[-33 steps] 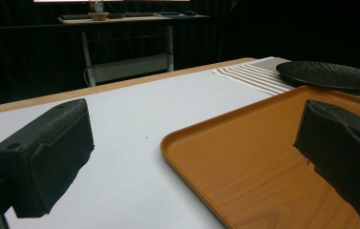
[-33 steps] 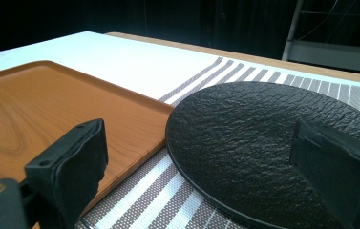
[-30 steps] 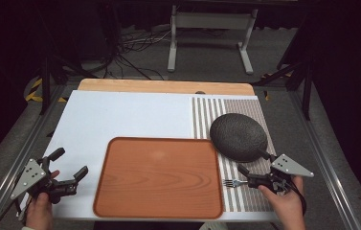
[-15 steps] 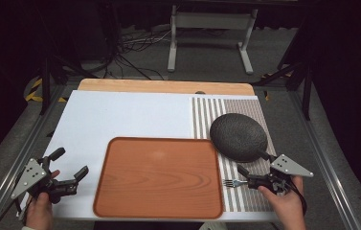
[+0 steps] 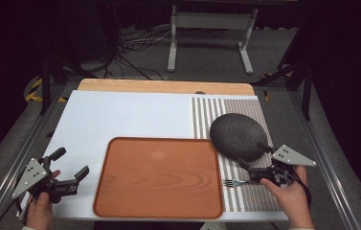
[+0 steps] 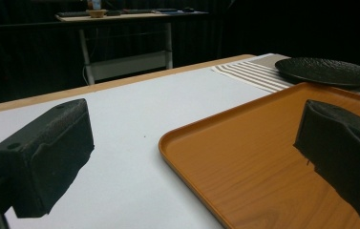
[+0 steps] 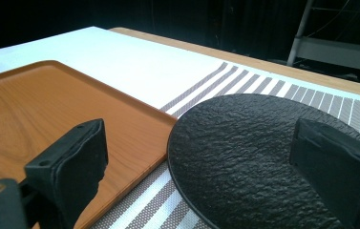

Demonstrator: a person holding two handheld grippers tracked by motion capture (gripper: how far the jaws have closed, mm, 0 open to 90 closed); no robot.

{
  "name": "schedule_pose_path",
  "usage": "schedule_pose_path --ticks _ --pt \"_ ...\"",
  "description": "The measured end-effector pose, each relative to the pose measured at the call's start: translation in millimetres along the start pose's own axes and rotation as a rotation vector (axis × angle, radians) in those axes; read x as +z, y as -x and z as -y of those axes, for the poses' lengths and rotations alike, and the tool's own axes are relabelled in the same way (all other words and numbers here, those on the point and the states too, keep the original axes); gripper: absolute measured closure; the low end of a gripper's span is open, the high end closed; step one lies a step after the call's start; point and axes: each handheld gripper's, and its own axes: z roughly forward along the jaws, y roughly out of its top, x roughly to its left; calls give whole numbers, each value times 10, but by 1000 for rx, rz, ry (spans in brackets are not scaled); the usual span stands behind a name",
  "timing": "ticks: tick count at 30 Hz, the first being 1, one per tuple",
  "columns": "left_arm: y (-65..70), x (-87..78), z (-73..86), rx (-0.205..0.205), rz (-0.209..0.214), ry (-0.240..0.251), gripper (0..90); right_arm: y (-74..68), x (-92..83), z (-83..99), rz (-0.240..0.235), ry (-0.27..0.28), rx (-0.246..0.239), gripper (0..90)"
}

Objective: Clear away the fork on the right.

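Observation:
A brown wood-grain tray (image 5: 159,177) lies at the table's front middle. A round black textured plate (image 5: 238,136) sits on a striped placemat (image 5: 259,201) to its right. A silver fork (image 5: 235,182) lies on the mat, tines toward the tray. My right gripper (image 5: 253,155) is open at the plate's near edge. In the right gripper view the gripper (image 7: 201,157) has one jaw over the tray (image 7: 48,109) rim and the other over the plate (image 7: 244,152). Left of the tray my left gripper (image 5: 70,163) stands open and holds nothing. The left gripper view shows that gripper (image 6: 192,157), the tray (image 6: 263,167) and the plate (image 6: 328,71).
A white mat (image 5: 120,115) covers the table's left and middle, with a bare wooden strip (image 5: 168,86) along the far edge. Metal rails run down both sides of the table. A white metal stand (image 5: 211,28) and cables lie on the floor beyond.
My right gripper has edged slightly forward toward the plate. The left gripper, tray, plate and fork have not moved.

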Motion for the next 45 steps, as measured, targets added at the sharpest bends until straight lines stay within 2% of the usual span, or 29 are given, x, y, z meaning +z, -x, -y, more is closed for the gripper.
schedule_pose_path --ticks 4,10,11,14,23,25,28,29,31,36,40,45 --pt "-2 2 0 1 0 2 2 20 -2 -74 -13 -31 -19 66" --pt "-2 10 1 2 0 -1 3 59 20 -185 -46 -145 -80 65" --pt "-2 10 1 2 0 -1 2 59 20 -185 -46 -145 -80 65" --pt "1 15 3 6 0 -7 2 71 39 -229 -63 -195 -109 69" --pt "-6 10 4 4 -1 -7 3 34 114 -349 -93 -355 -239 89" --pt "-5 11 4 5 0 -7 3 34 119 -361 -96 -370 -248 93" --pt "-4 12 4 6 0 -8 2 34 136 -416 -110 -433 -285 98" --pt "-4 12 4 5 0 -8 2 33 142 -443 -119 -472 -298 99" --pt "-5 13 5 5 0 -8 2 35 143 -452 -121 -485 -305 100" --pt "-4 16 7 4 -1 -10 2 42 154 -508 -140 -570 -351 99" --pt "-6 19 10 3 1 -11 2 44 158 -523 -141 -591 -373 96" --pt "-5 24 12 1 2 -12 3 59 150 -539 -155 -652 -396 96"
